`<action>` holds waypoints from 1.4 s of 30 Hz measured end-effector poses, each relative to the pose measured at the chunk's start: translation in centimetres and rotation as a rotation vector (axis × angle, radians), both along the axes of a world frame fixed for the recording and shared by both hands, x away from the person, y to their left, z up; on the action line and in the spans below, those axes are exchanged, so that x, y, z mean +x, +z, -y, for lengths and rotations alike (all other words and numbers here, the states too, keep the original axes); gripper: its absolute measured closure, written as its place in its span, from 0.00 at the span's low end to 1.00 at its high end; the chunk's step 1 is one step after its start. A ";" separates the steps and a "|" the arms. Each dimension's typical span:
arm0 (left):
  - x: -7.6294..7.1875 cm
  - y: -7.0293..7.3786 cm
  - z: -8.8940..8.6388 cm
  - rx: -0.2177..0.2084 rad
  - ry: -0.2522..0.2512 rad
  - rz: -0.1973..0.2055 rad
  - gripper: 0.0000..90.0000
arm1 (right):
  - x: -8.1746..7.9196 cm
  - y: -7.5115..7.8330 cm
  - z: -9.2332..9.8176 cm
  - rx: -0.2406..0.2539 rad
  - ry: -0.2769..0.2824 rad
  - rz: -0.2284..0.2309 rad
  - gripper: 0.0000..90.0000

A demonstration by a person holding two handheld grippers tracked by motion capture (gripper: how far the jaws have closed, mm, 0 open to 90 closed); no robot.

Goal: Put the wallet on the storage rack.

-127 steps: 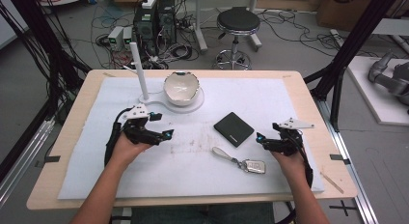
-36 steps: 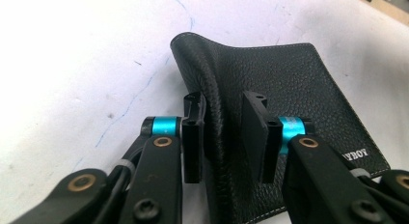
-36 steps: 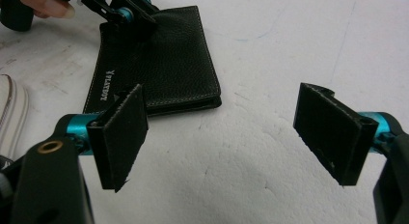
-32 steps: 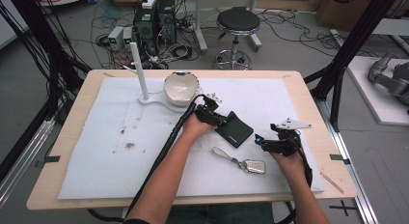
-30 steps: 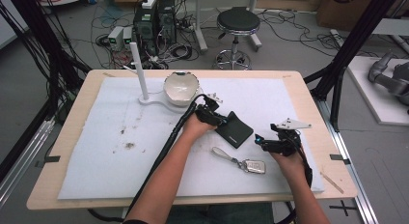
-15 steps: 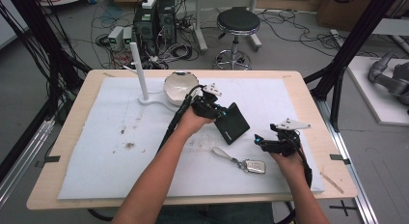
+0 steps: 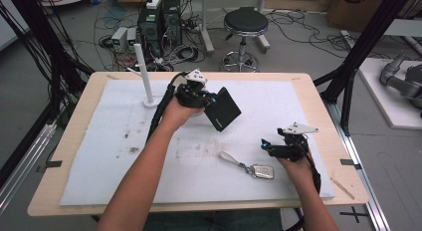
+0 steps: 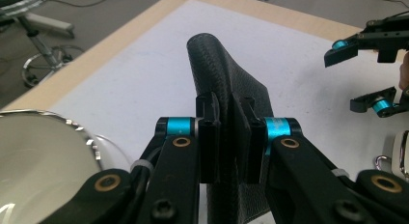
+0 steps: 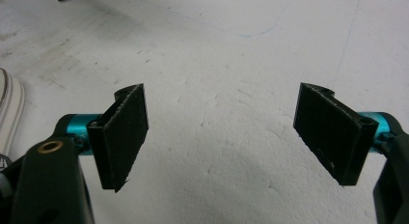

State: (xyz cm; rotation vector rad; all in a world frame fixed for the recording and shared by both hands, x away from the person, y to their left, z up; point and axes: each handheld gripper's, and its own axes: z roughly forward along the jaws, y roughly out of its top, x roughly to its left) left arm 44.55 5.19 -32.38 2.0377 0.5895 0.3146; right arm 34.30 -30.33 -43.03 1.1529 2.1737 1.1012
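We can't read any writing: there's a small pale mark near one corner of the wallet (image 7: 222,109), too blurred to make out, and nothing legible on the key fob (image 7: 262,171). The left gripper (image 7: 208,98) has its jaws clamped on the wallet's edge; in the left gripper view the wallet (image 8: 231,84) stands edge-on between the pads, its textured fold curving up above them. Vs 0.5 s ago, the wallet is lifted a bit higher and sits farther right, tilted, clear of the mat (image 7: 298,106); 1.1 s ago it still lay flat on the mat w/ the gripper on it. The right gripper (image 7: 266,145) hasn't moved, at the mat's right side, jaws wide apart; the right gripper view shows bare mat between its pads (image 9: 123,137). The fob and its strap lie where they were, just left of the right hand. The bowl (image 8: 43,156) is mostly hidden behind the left hand in the high view, cut off at the frame edge in the left gripper view. A white post (image 7: 142,71) stands at the mat's far left.
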 end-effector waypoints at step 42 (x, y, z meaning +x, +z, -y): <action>4.8 3.7 -9.7 0.031 0.297 0.064 0.90 | 0.2 -0.4 -0.4 -0.020 0.007 -0.018 0.22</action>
